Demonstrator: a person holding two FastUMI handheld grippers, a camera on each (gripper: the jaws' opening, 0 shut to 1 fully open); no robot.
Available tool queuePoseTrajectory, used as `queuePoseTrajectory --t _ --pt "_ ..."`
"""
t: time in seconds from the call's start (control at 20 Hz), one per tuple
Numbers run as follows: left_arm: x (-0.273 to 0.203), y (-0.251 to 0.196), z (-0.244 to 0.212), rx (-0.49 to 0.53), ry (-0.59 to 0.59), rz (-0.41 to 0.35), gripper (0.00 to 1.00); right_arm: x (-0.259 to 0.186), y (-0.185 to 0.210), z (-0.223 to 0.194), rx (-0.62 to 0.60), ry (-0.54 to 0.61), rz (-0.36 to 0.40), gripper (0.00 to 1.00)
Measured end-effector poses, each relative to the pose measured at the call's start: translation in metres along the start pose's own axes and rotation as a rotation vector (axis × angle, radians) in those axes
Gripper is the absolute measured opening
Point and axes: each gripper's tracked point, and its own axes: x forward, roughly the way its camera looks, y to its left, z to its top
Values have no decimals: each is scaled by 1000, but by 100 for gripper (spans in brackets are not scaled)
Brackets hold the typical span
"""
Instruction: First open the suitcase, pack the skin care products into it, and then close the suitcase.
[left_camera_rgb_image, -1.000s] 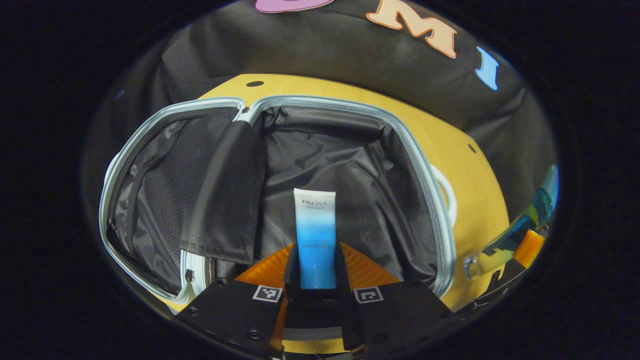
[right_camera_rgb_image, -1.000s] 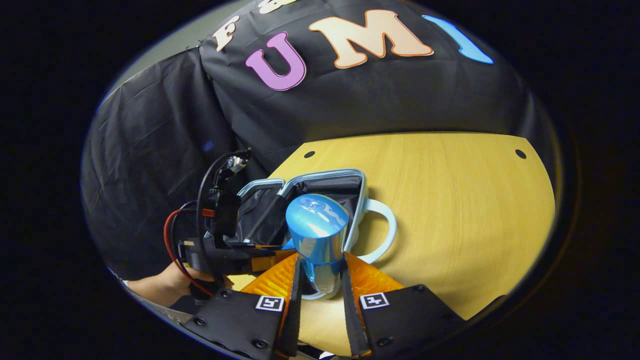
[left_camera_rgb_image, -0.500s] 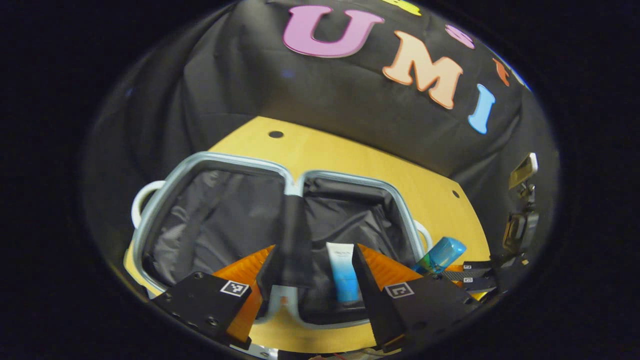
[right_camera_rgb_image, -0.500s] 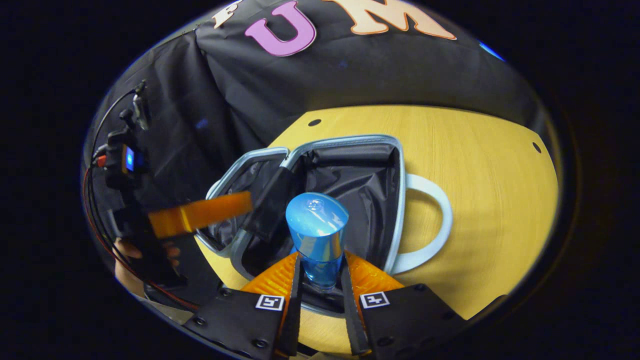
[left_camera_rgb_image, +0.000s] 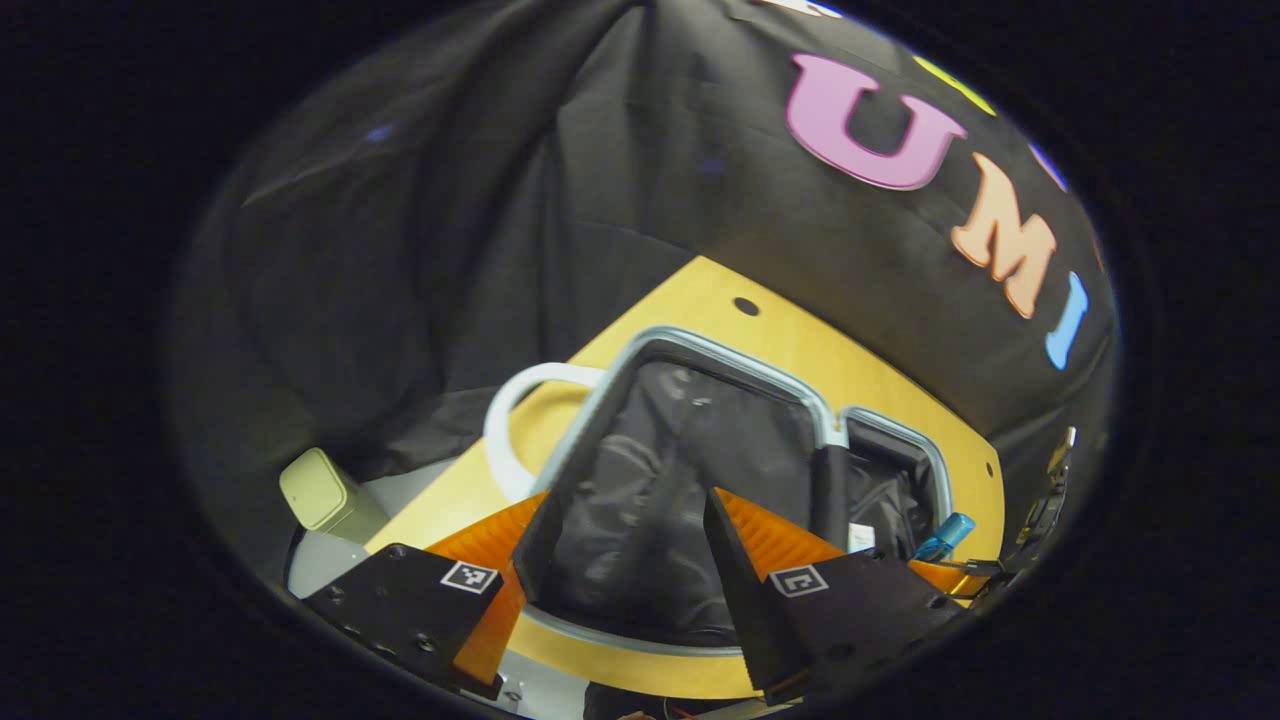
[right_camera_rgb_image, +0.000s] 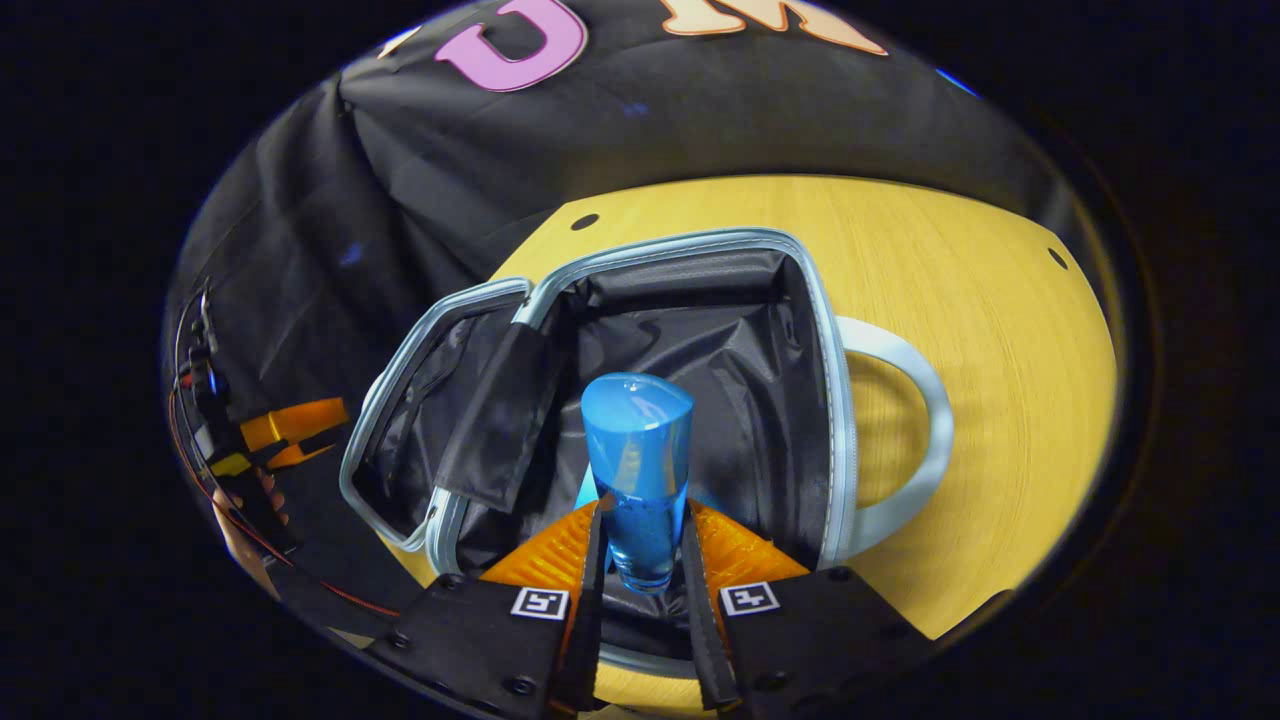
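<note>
With your right gripper (right_camera_rgb_image: 640, 545) clamped on the blue bottle (right_camera_rgb_image: 637, 470) above the open suitcase (right_camera_rgb_image: 828, 330), lower it beside the tube (left_camera_rgb_image: 860, 537) lying inside before releasing, and keep your empty, spread left gripper (left_camera_rgb_image: 610, 570) clear of the suitcase rim.

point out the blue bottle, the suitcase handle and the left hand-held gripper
blue bottle (right_camera_rgb_image: 637, 450): right gripper view, on its upper body.
suitcase handle (right_camera_rgb_image: 925, 420): right gripper view, on the white loop's outer curve.
left hand-held gripper (left_camera_rgb_image: 610, 560): left gripper view, midway between its open fingertips.
</note>
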Motion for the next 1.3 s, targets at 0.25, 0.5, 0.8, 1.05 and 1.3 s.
queuePoseTrajectory --t 0.25,0.5,0.8,1.05,1.3 --pt "18 57 20 -6 13 88 83 -1 7 24 78 -44 -2 54" --pt "57 93 34 24 67 144 83 -18 15 57 68 -143 -6 88" --pt "104 112 7 69 272 120 85 -39 2 70 85 -189 -43 95" --pt "111 100 6 119 274 134 24 -50 -16 71 74 -218 -51 95" --pt "68 78 53 213 144 124 2 -64 -25 75 32 -281 -20 95"
